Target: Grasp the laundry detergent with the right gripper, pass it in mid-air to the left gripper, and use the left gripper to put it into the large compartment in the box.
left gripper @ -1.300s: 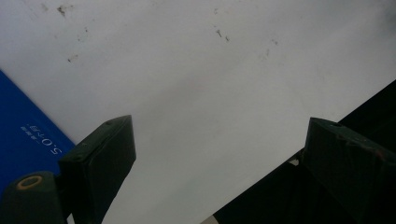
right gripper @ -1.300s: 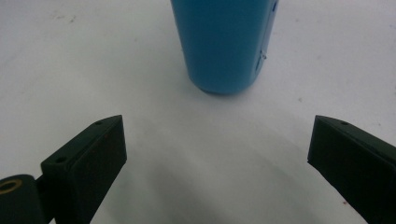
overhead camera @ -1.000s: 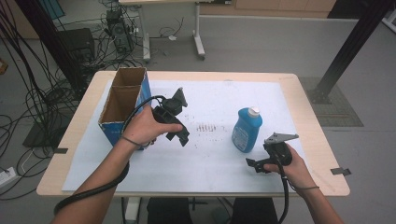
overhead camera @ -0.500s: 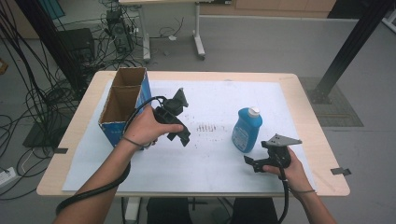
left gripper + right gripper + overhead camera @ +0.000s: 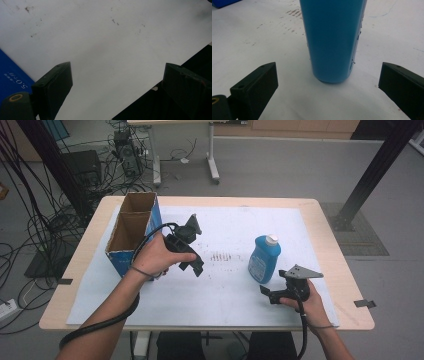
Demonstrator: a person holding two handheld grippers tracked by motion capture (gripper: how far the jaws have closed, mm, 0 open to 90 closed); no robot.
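Note:
A blue bottle with a white cap stands upright on the white sheet, right of centre. My right gripper is held just in front of it, open. In the right gripper view the blue bottle rises straight ahead of the right gripper, whose jaws stand wide on either side without touching it. My left gripper is held in a hand beside the blue cardboard box, pointing down at the sheet. The left gripper is open with only white sheet between its jaws.
The open-topped cardboard box stands at the table's left, and its blue wall shows at the left of the left gripper view. Brown marks stain the sheet's middle. Cables and a desk stand on the floor behind the table.
The right gripper has shifted very slightly in front of the bottle. The left hand and the bottle have kept still.

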